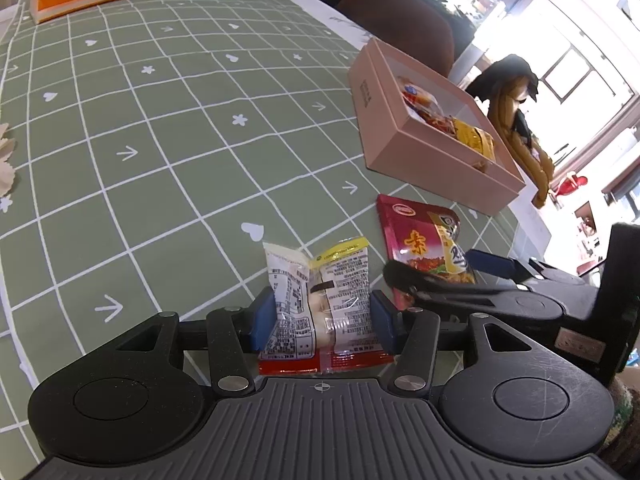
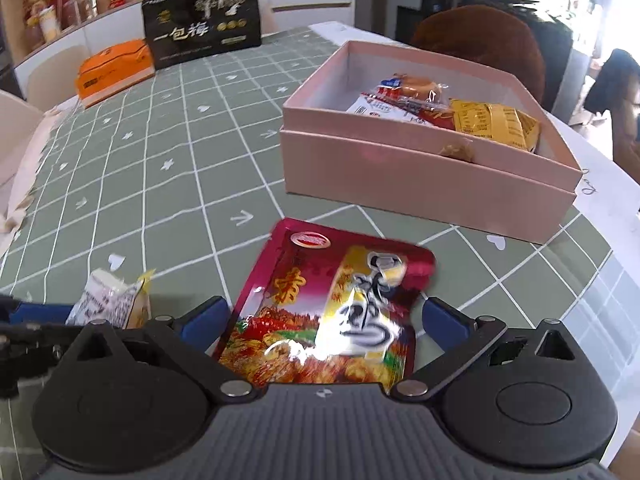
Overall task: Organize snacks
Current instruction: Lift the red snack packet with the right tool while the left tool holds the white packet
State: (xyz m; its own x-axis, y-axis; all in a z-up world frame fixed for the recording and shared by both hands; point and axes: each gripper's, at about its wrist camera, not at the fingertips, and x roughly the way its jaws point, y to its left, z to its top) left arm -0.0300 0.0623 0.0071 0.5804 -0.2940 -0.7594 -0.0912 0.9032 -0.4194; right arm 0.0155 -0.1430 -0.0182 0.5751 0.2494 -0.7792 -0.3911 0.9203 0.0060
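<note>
A: Where are the snacks?
B: The clear-wrapped snack pack (image 1: 320,304) sits pinched between the left gripper (image 1: 322,322) pads. The red snack bag (image 2: 332,316) lies on the green checked tablecloth (image 2: 160,184), between the right gripper (image 2: 324,320) fingers, which stand apart.
A: And around them?
B: The pink box (image 2: 424,184), just beyond, holds several packets; an orange tissue pack (image 2: 116,72) sits far back.

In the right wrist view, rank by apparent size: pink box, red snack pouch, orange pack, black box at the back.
1. pink box
2. red snack pouch, though it lies nearest the camera, between the right gripper fingers, so it looks inflated
3. black box
4. orange pack, close to the black box in apparent size
</note>
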